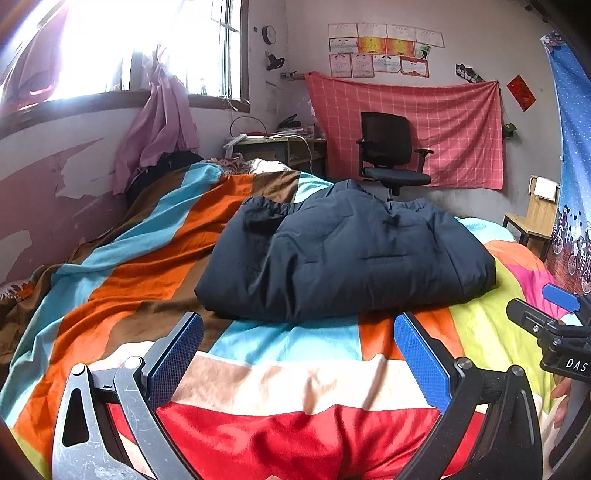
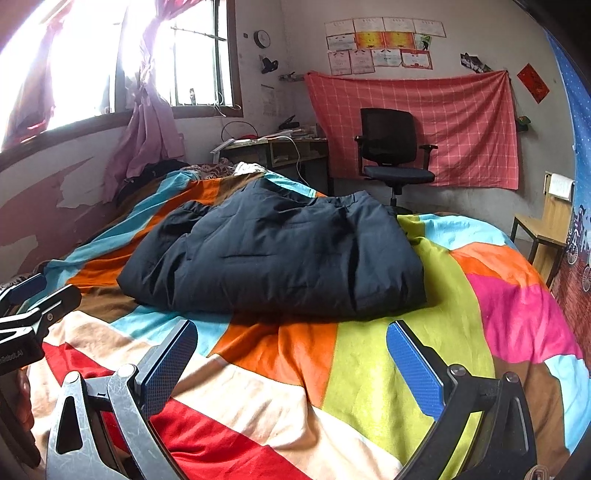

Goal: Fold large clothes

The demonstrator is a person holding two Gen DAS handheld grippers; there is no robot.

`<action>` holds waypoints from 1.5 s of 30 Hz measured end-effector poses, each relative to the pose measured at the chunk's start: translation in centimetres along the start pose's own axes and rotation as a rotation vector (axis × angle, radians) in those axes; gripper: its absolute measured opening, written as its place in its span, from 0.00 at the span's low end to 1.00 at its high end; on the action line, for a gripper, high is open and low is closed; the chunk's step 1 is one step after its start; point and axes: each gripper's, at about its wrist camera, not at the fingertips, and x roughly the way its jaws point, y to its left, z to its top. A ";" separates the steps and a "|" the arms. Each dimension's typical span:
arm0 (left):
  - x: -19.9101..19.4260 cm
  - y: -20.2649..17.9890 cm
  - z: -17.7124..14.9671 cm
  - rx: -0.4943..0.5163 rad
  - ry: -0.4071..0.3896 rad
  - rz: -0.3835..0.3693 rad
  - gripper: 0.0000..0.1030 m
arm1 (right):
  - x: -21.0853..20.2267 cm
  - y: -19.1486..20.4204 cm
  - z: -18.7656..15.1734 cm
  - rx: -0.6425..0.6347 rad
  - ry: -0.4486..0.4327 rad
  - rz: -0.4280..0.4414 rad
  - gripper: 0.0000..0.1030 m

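Folded jacket (image 1: 343, 254) mid-bedspread (image 1: 280, 373), margins bare all around

One folded jacket (image 1: 343, 254), two claws (image 1: 299, 354) (image 2: 291, 354), two chairs (image 1: 391, 155) (image 1: 535, 218)

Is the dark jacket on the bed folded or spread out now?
Folded. The jacket lies as a thick compact bundle with doubled layers on the striped blanket. Both claws are open and apart from it.

I see a bed under a striped multicoloured blanket (image 1: 155, 280), a black office chair (image 1: 388, 151) before a pink checked cloth (image 1: 461, 122), a cluttered desk (image 1: 280, 142), certificates (image 1: 380, 48) and a wall clock (image 1: 269, 34).
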 end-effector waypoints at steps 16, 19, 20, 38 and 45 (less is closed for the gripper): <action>0.3 0.2 -0.2 -0.006 0.019 0.008 0.98 | 0.0 -0.2 0.0 0.000 -0.001 -0.007 1.00; 0.3 0.1 -0.2 -0.006 0.017 0.007 0.98 | 0.0 -0.2 0.0 0.000 0.000 -0.009 1.00; 0.3 0.1 -0.2 -0.006 0.018 0.008 0.98 | 0.0 -0.2 0.0 -0.001 -0.001 -0.009 1.00; 0.2 0.0 -0.2 -0.002 0.013 0.006 0.98 | 0.0 -0.2 0.0 0.000 -0.001 -0.009 1.00; 0.1 -0.1 -0.1 -0.001 0.012 0.005 0.98 | 0.0 -0.2 0.0 0.000 0.000 -0.008 1.00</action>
